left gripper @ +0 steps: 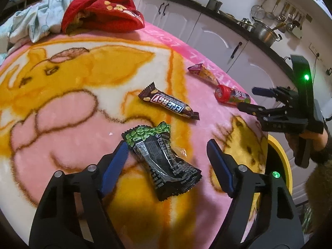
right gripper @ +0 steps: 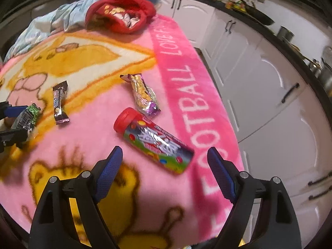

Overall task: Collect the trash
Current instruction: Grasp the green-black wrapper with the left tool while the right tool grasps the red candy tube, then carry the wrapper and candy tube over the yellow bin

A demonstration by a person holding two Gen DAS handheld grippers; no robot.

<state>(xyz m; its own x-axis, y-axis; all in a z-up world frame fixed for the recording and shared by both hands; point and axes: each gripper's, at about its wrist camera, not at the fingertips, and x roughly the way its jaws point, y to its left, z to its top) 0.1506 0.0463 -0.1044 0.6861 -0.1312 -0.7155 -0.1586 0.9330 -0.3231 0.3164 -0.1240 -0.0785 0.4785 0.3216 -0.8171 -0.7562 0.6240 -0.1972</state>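
Between our left tongs, spread wide, lies a green-black wrapper on the blanket, touching the left pad. Between our right tongs, also spread, lies a red-capped tube. Beyond: a brown bar, well apart from a purple-yellow packet. Beside the blanket edge, a yellow bin. Farthest, red cloth and pale cloth.
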